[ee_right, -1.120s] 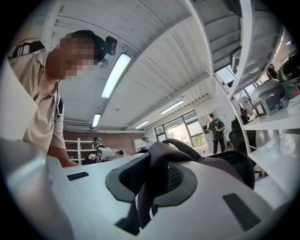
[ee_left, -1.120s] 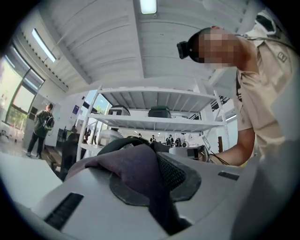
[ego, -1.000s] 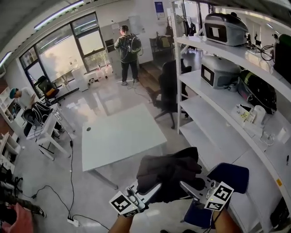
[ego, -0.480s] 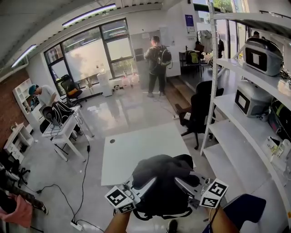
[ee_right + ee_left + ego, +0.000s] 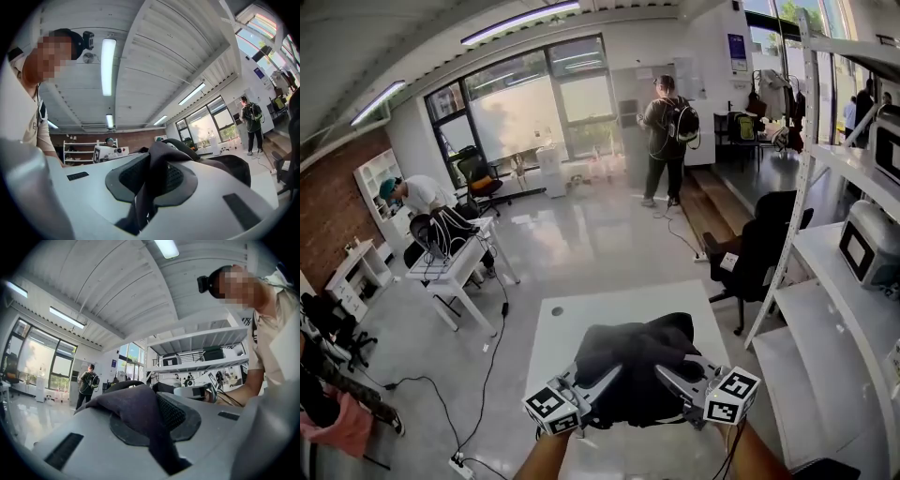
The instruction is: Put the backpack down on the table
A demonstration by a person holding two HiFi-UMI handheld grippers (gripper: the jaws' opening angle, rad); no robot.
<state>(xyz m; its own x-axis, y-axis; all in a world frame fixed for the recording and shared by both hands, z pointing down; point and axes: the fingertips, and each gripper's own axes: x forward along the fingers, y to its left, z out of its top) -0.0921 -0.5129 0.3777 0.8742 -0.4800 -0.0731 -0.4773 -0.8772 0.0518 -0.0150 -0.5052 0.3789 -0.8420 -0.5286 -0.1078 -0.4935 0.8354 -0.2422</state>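
In the head view a black backpack [image 5: 633, 361] hangs bunched up between my two grippers, over the near end of the white table [image 5: 581, 314]. My left gripper [image 5: 614, 375] holds it from the left and my right gripper [image 5: 666, 373] from the right, both pointing level. In the left gripper view, dark backpack fabric [image 5: 136, 408] is pinched in the left gripper [image 5: 157, 427]. In the right gripper view, a fold of the backpack [image 5: 159, 161] is clamped in the right gripper [image 5: 150, 183]. Whether the backpack's underside touches the table is hidden.
White shelving [image 5: 839, 300] with a grey appliance [image 5: 867, 248] runs along the right, with a black office chair [image 5: 764, 253] beside the table. A person [image 5: 667, 141] stands at the back. Another person [image 5: 417, 195] bends over a desk [image 5: 450, 267] at left. Cables and a power strip [image 5: 455, 464] lie on the floor.
Both grippers, still gripping the backpack, have travelled from over the floor beside the shelving to over the near end of the white table. The shelves have slid off to the right.
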